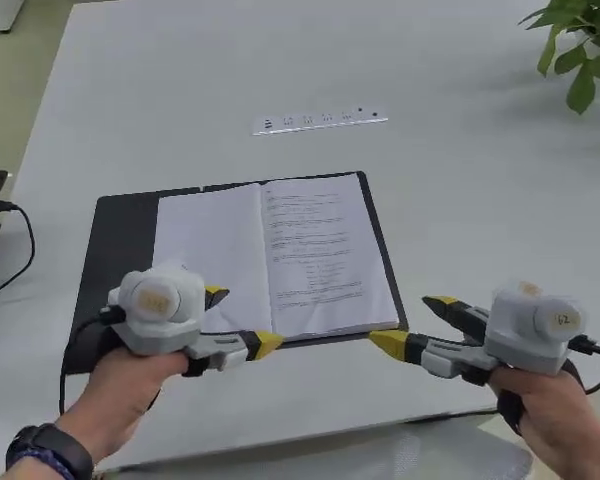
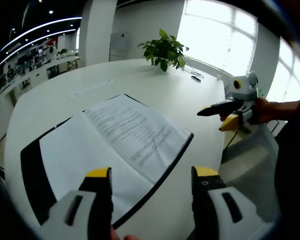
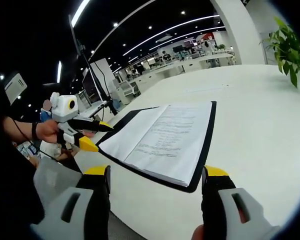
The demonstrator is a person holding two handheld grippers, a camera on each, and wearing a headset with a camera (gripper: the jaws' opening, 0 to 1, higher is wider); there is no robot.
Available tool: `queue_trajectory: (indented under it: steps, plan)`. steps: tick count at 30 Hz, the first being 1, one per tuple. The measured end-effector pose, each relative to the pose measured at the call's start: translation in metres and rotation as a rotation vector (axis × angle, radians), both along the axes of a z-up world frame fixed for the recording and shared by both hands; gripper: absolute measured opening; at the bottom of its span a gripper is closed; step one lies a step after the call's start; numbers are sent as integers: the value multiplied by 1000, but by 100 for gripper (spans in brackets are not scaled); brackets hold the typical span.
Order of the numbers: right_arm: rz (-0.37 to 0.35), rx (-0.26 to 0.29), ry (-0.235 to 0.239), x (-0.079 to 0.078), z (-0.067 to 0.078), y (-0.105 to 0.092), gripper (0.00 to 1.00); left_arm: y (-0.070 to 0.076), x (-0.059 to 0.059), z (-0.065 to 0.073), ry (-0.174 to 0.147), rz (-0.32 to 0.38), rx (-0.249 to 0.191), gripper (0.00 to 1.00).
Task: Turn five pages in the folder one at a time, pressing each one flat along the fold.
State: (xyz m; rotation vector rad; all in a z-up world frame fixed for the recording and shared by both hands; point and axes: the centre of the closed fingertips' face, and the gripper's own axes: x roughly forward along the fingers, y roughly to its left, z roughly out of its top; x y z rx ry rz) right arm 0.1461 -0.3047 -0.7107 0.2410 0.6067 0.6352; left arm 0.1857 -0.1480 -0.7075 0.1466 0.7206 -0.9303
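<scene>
We hold the left claw (image 1: 242, 318) low over the near left part of the open folder (image 1: 120, 240). Its two yellow-tipped jaws are spread wide and grip nothing. We cannot tell whether it touches the paper. Our left hand (image 1: 130, 385) wraps the grip from below, with the wrist angled in from the near left and a dark watch (image 1: 45, 447) on it, so the jaws point to the right.

The right claw (image 1: 408, 320) is off the folder's near right corner, with one jaw tip just beside that corner. It is also wide open and holds nothing. Our right hand (image 1: 550, 400) grasps its handle from underneath at the near right edge of the counter (image 1: 460, 160), turning the jaws leftward so the two claws point toward each other.

The folder lies open on the white counter directly in front of us. Its black cover shows around a blank left page (image 1: 212, 250) and a printed right page (image 1: 320, 250). Beyond it a socket strip (image 1: 320, 121) sits in the counter, and a potted plant (image 1: 577, 45) stands at the far right.
</scene>
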Motion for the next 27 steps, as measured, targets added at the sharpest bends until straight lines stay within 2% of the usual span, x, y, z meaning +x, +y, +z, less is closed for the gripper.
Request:
queue_trajectory:
  steps: [4, 8, 13, 17, 21, 27]
  plan:
    - [27, -11, 14, -4, -6, 1, 75, -24, 12, -2, 5, -3, -7, 62]
    - [56, -29, 23, -7, -9, 3, 75, -50, 17, -4, 4, -29, -1, 63]
    - [65, -7, 23, -8, -7, 4, 74, -82, 17, -17, -6, -113, 42, 62]
    - [74, -1, 33, -9, -9, 2, 73, -101, 17, -27, -13, -162, 75, 62]
    - [90, 6, 41, -11, -9, 0, 73, -120, 22, -37, -3, -165, 84, 62]
    - [97, 9, 51, -10, -11, -6, 72, -140, 30, -49, 4, -114, 85, 62]
